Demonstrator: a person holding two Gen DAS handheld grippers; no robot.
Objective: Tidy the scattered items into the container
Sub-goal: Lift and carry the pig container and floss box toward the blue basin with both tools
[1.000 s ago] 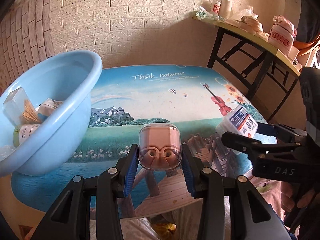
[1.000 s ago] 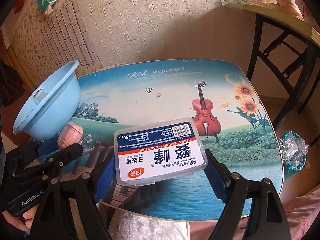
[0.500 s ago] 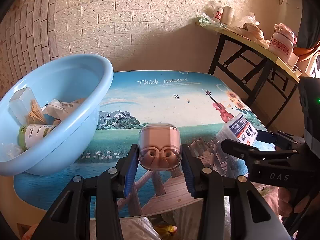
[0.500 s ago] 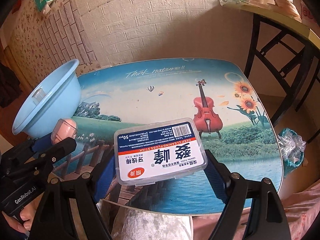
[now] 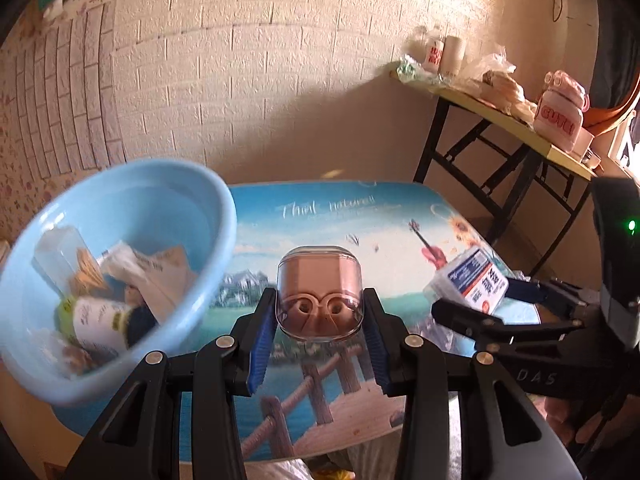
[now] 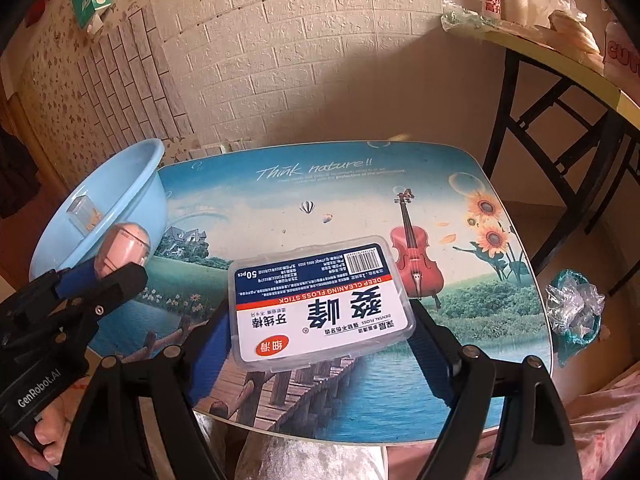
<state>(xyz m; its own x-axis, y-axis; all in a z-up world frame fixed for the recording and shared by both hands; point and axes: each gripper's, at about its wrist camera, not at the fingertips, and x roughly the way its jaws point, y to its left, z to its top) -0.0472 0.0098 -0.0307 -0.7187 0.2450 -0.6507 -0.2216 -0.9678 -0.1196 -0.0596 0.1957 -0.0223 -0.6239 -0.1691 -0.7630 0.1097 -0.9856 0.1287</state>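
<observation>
Blue basin (image 5: 200,208) already holds several items. Left tool (image 5: 320,312) grasps pink earbud case (image 5: 320,280), right tool (image 6: 322,324) grasps floss-stick box (image 6: 320,304); both not yet dropped in. Surface (image 6: 360,200) otherwise bare.

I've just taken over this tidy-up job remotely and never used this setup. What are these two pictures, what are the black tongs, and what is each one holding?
There is no robot: a person holds a pair of black hand-held tongs in each hand, with a wide-angle camera on each looking along its fingers.

The left camera shows the left tongs shut on a small clear-cased pink earbud case. Beside them stands a light blue plastic basin that already holds several items.

The right camera shows the right tongs gripping a flat clear plastic box of dental floss sticks. Both items are held above the low table with a printed landscape top. Each pair of tongs also shows at the edge of the other camera's picture.
</observation>
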